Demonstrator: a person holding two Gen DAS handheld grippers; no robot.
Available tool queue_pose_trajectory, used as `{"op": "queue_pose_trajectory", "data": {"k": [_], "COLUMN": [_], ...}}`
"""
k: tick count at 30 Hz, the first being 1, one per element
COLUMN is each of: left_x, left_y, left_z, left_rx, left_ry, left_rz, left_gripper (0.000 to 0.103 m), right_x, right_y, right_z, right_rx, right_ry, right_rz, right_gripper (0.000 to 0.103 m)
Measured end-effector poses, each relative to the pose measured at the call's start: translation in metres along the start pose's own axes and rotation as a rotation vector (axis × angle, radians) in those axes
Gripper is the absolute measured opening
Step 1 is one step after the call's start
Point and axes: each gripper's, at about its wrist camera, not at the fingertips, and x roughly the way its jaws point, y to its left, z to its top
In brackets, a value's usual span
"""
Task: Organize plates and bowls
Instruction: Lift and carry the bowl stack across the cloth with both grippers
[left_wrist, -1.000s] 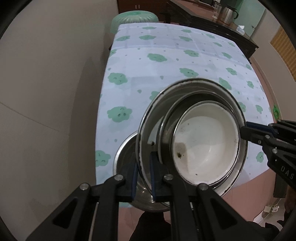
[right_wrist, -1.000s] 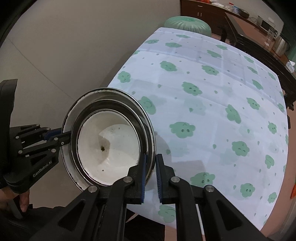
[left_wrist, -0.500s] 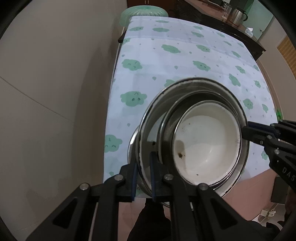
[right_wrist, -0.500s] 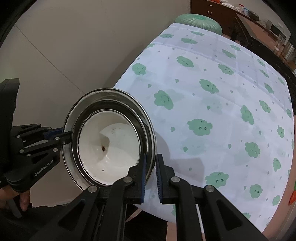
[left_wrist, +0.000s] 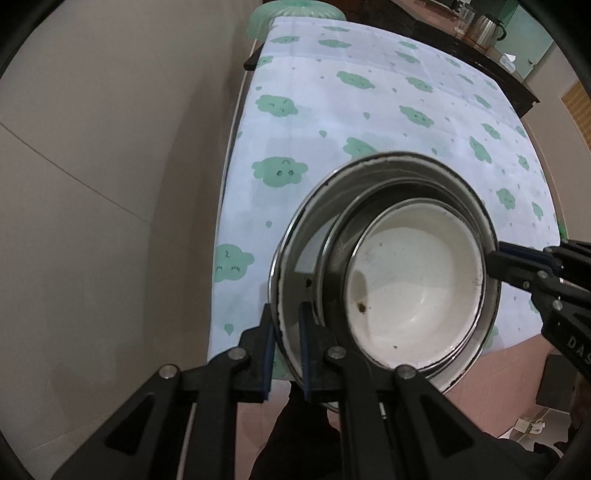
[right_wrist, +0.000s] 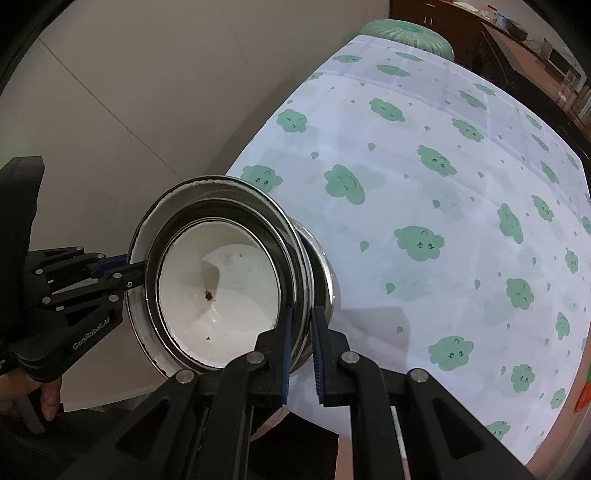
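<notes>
Steel and white enamel make up the nested stack (left_wrist: 384, 266): a wide steel basin (left_wrist: 295, 266) on the outside, a steel ring-shaped dish inside it, and a white bowl (left_wrist: 413, 284) innermost, with a dark crumb and a few specks on its inner face. The stack is held off the table (left_wrist: 332, 122), tipped well over so the bowl's mouth faces the cameras, above the table's near corner.

The left tongs (left_wrist: 284, 332) are nearly closed on the basin's rim at one side; the right tongs (right_wrist: 300, 343) pinch the rim on the opposite side. Behind the basin, another steel bowl (right_wrist: 317, 266) shows in the right wrist view; whether it touches the stack I cannot tell.

The risk, as I judge it, lies in the tilt. Only the outermost rim is gripped, so the inner dish and white bowl sit loose and could slide out toward the floor beyond the table's edge. Smooth steel between thin pads may also slip if the two hands pull apart or twist unevenly. Levelling the stack over the cloud-print tablecloth (right_wrist: 424, 184) before lowering would reduce both dangers.
</notes>
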Motion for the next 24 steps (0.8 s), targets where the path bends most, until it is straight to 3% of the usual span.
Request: {"op": "queue_pose_trajectory", "data": {"k": [24], "left_x": [0.029], "left_y": [0.002], "left_z": [0.001], "left_rx": [0.001], "left_ry": [0.089], "left_rz": [-0.003], "left_gripper": [0.008], "right_x": [0.02], "right_y": [0.001], "right_z": [0.006], "right_rx": [-0.023], "right_ry": [0.062], "right_rz": [-0.003], "right_gripper": [0.012]}}
